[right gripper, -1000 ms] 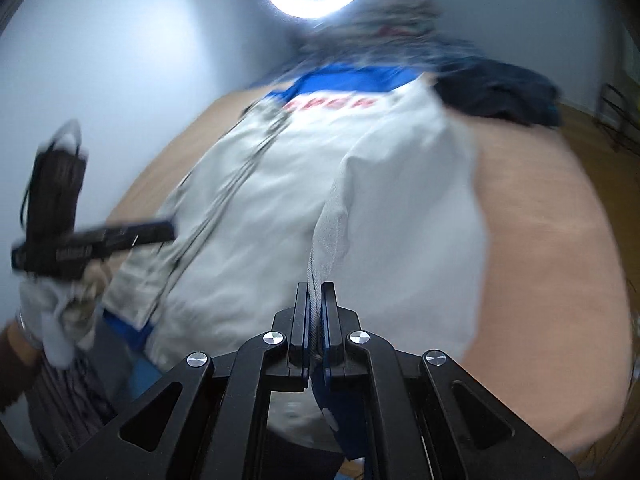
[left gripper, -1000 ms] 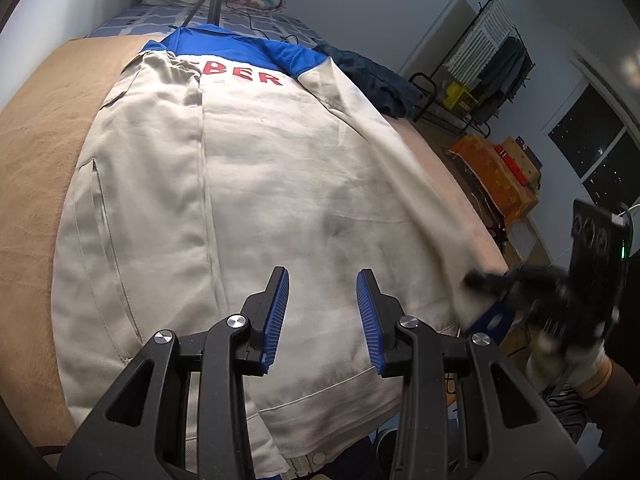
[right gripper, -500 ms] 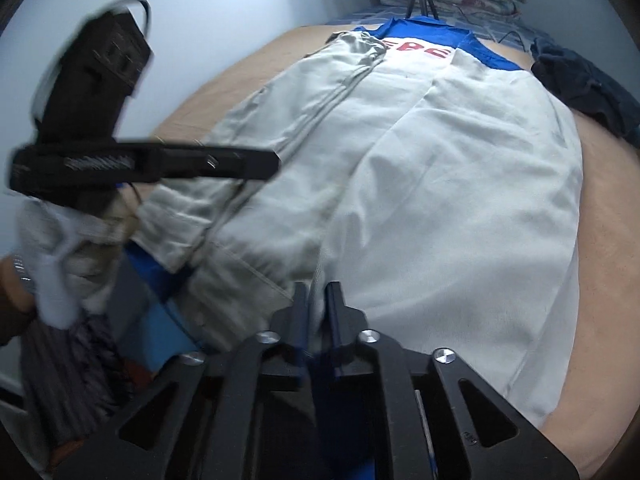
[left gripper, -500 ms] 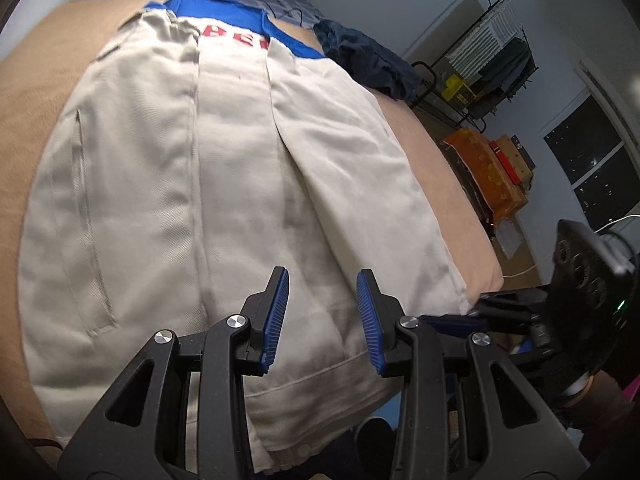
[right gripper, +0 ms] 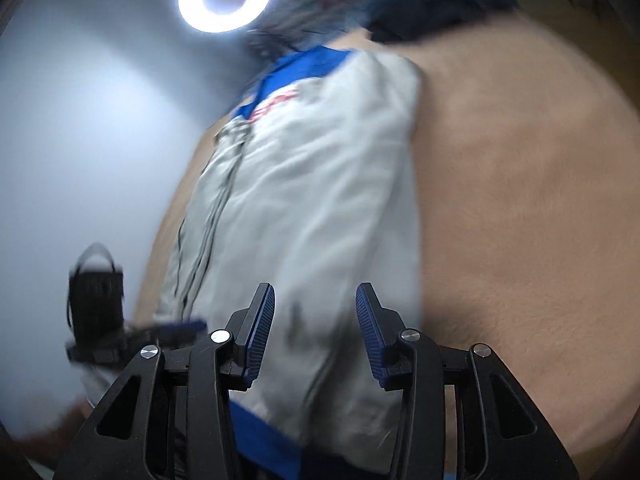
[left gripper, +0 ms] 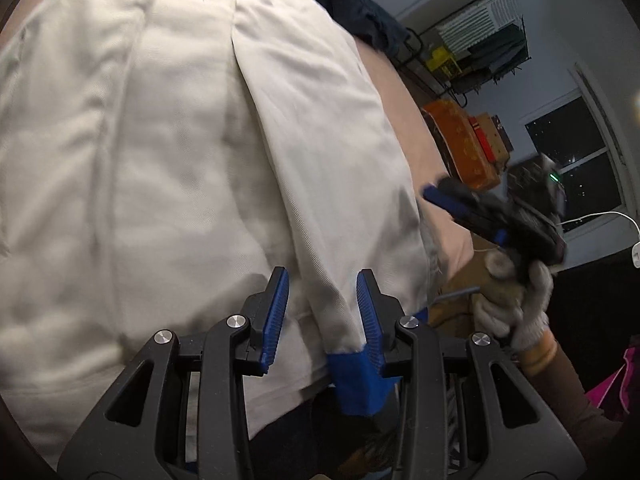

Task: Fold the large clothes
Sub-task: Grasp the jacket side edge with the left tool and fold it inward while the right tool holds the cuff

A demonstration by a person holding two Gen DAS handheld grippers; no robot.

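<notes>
On the bed [right gripper: 520,200]:
Right gripper [right gripper: 316,328]: jaws just opened, sleeve [left gripper: 320,160] released onto jacket [left gripper: 140,160].
Left gripper [left gripper: 322,312]: part-open, empty.
Meaning: sleeve fold done.

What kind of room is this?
Probably a bedroom. The jacket lies on a bed, a clothes rack stands by the wall, and a window shows night outside.

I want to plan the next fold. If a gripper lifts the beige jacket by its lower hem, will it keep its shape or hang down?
The jacket will probably hang limp: its folded sleeve lies flat and creased, following the bed. It seems light, thin woven cloth. The blue cuff already droops over the edge, so lifted parts would likely sag and unfold.
</notes>
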